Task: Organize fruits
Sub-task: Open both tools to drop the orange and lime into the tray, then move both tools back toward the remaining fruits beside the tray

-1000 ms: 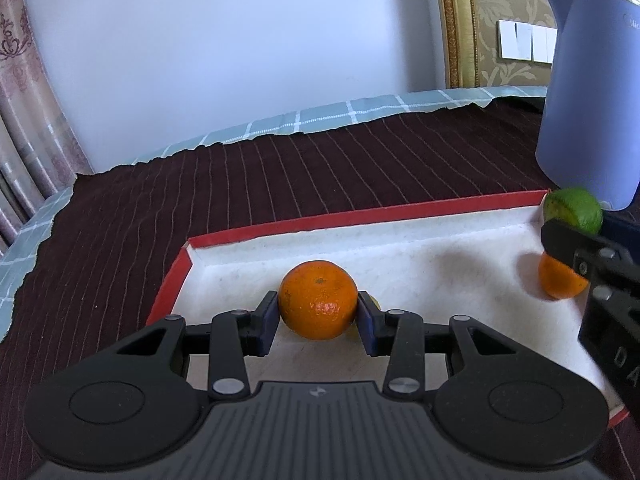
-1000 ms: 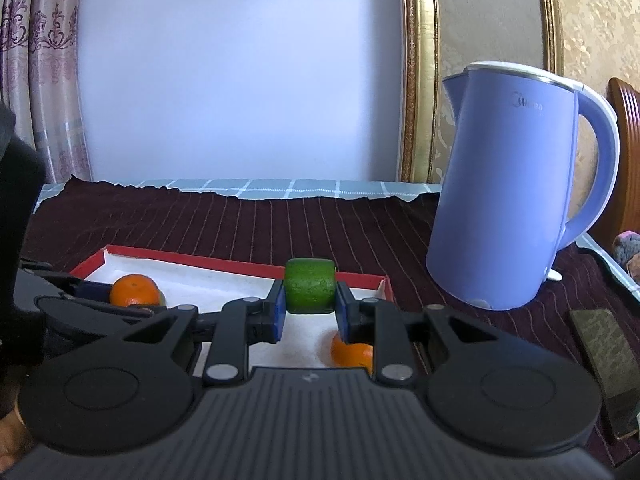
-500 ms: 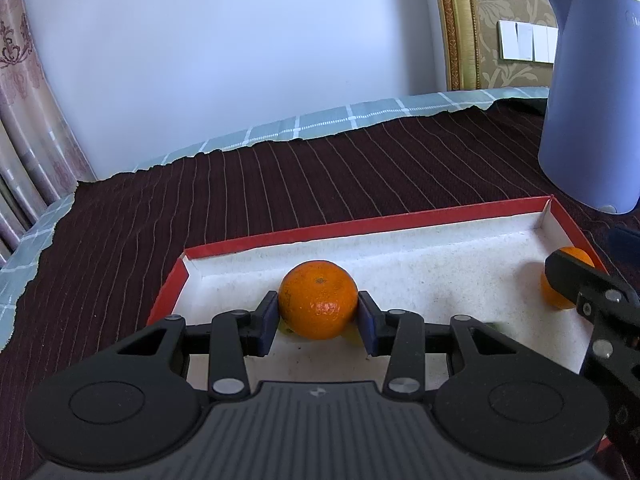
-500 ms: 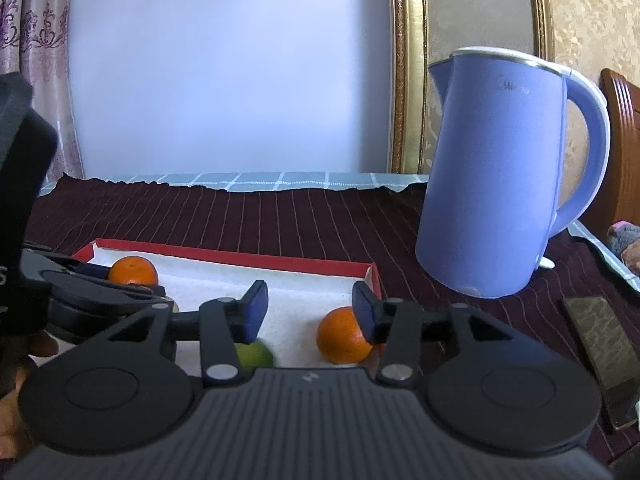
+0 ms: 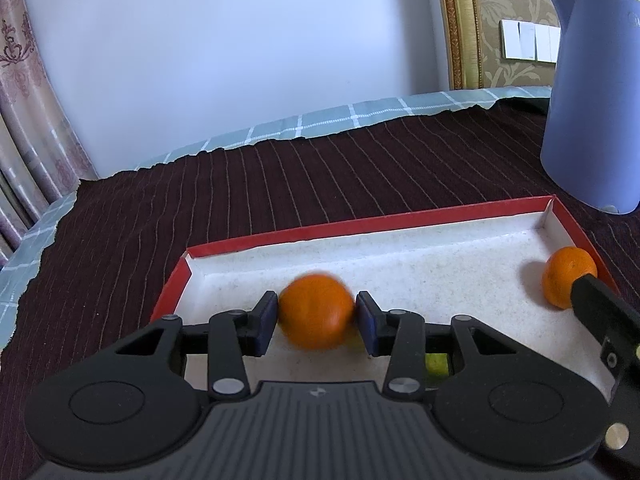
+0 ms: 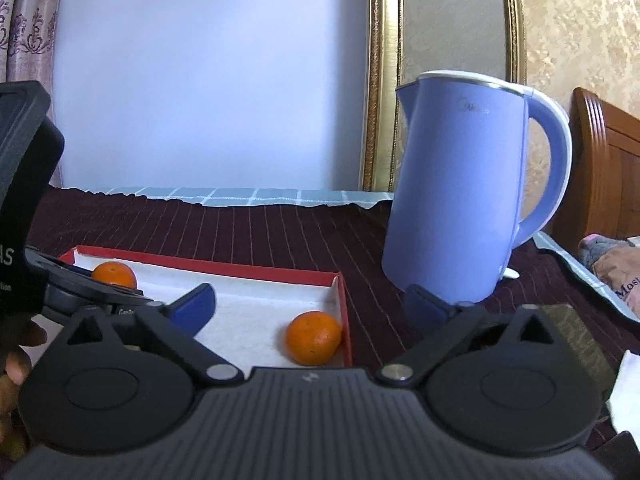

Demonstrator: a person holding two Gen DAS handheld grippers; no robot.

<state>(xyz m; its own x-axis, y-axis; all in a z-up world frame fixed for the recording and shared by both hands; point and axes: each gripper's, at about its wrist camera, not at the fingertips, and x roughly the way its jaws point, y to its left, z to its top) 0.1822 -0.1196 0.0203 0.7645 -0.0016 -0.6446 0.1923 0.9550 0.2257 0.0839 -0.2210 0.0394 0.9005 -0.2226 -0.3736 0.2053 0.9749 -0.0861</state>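
Observation:
A red-rimmed white tray (image 5: 400, 222) lies on the dark striped cloth. My left gripper (image 5: 316, 320) has a blurred orange (image 5: 314, 312) between its blue pads over the tray's left part; the jaws have just parted and small gaps show. The same orange shows in the right wrist view (image 6: 114, 274). A second orange (image 5: 568, 276) rests in the tray's right corner, also in the right wrist view (image 6: 314, 338). A green fruit (image 5: 436, 362) lies in the tray, mostly hidden behind my left gripper. My right gripper (image 6: 312, 304) is wide open and empty above the tray's right end.
A tall blue kettle (image 6: 464, 192) stands on the cloth right of the tray (image 6: 338, 304). A dark flat object (image 6: 576, 332) lies right of the kettle. A teal checked cloth (image 5: 360, 114) edges the table's far side before the wall.
My right gripper let the green fruit drop into the tray, opened wide and drew back. The orange in my left gripper now looks blurred and slightly lower, and the jaws have widened a little.

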